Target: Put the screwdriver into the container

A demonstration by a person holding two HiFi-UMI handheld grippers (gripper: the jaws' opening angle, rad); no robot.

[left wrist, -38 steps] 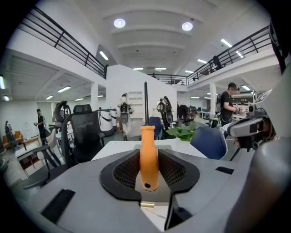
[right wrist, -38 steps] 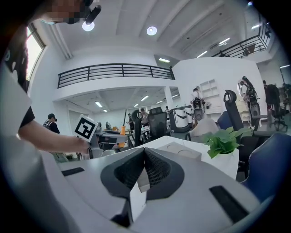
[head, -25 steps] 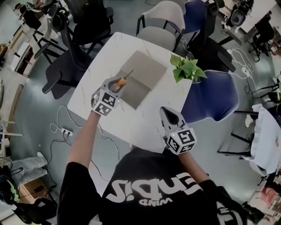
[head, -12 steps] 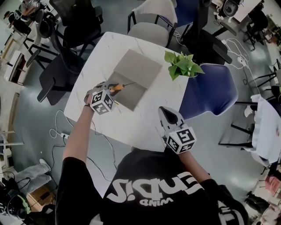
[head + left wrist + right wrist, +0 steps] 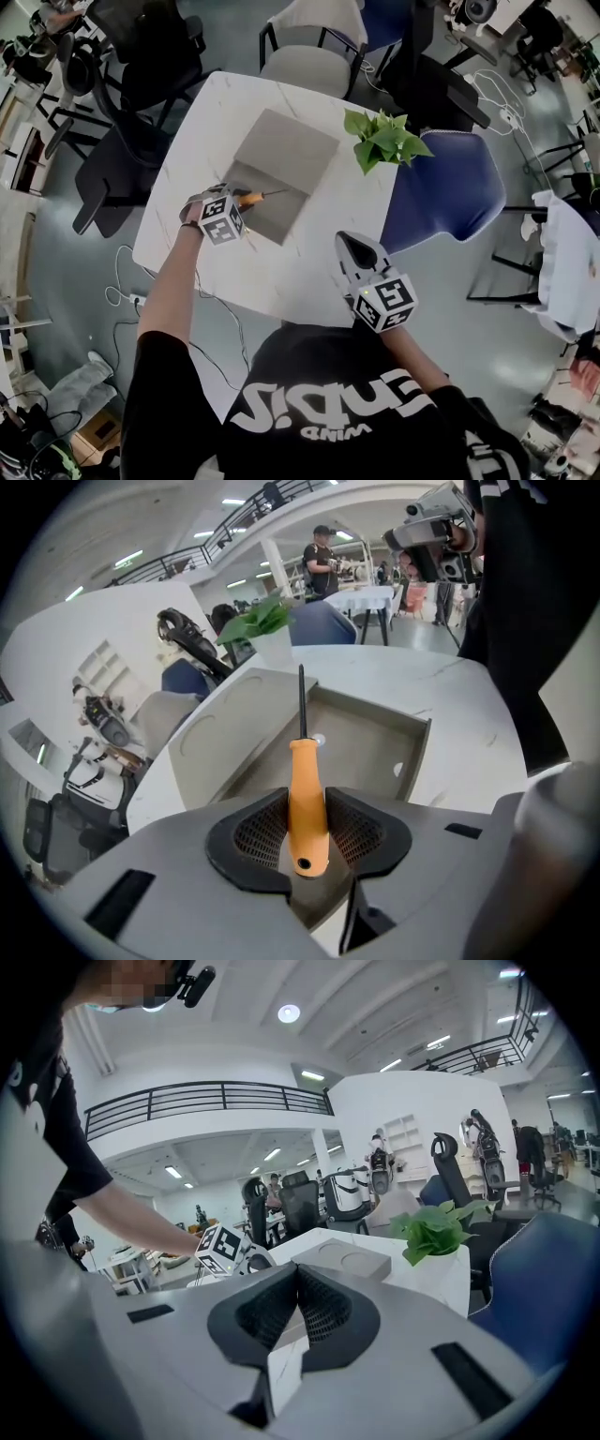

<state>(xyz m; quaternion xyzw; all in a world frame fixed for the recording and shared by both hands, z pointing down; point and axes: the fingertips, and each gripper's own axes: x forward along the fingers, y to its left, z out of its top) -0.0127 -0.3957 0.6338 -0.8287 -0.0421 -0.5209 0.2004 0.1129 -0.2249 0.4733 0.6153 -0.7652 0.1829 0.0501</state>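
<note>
Item: orange-handled screwdriver, handle clamped in my left gripper, shaft over the open grey container (not yet inside). Right gripper: closed, empty. Risk: released here, the handle may tip over the near rim onto the tabletop.

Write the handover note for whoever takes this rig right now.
Left gripper: shut on the orange-handled screwdriver, with the shaft pointing over the open grey square container on the white table.
Right gripper: shut, empty, near the table's front edge.
Done: the screwdriver is in hand at the container.
Left: lower it in, open the jaws, withdraw.
</note>
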